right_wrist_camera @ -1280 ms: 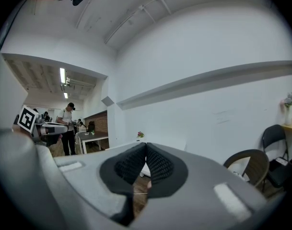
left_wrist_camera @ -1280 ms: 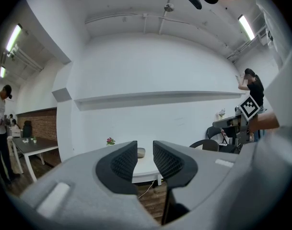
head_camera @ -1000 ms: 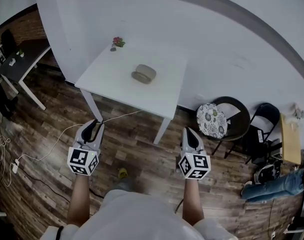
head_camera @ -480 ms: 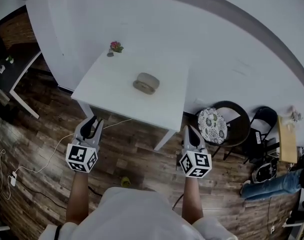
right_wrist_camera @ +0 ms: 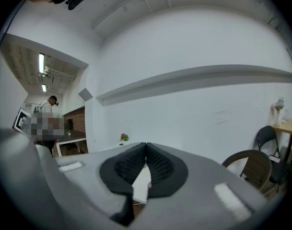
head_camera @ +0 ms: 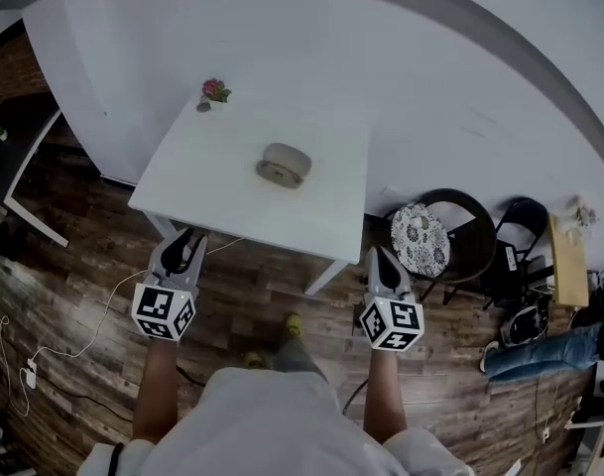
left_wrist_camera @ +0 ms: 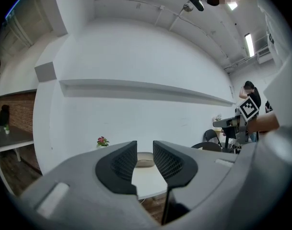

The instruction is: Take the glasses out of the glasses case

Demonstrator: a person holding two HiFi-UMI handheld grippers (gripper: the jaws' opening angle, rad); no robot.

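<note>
So the glasses case [head_camera: 285, 165] is lying flat around the middle of the desk [head_camera: 212, 201], a bit toward the far side. As far as I can tell from this far off it looks shut, and no glasses are showing. The only other thing up there is a little flower pot [head_camera: 213, 91] at the far left corner, well apart from the case.

Both tools are hanging over the wood floor [head_camera: 252, 296] on the near side of the desk, well short of the case. The left tool [head_camera: 185, 241] has its jaws apart with nothing in them. In the left gripper view you can see the case through the gap, but it's way off on the desk, not actually between them. The right tool [head_camera: 378, 258] has its pads pressed together and is empty too.

My read is this is just the walk-up, nothing started yet. To do it well, I'd get right up to the near edge so both tools reach without stretching, and spread the right tool's jaws before it gets there.

Then one tool pins the base of the case while the other works the lid at the seam. The shell looks smooth and rounded on a slick top, so I'd guess it skates away if you poke it one-handed.

There's also a chair with a patterned cushion [head_camera: 421, 238] just right of the desk, so come in straight from the near side.
</note>
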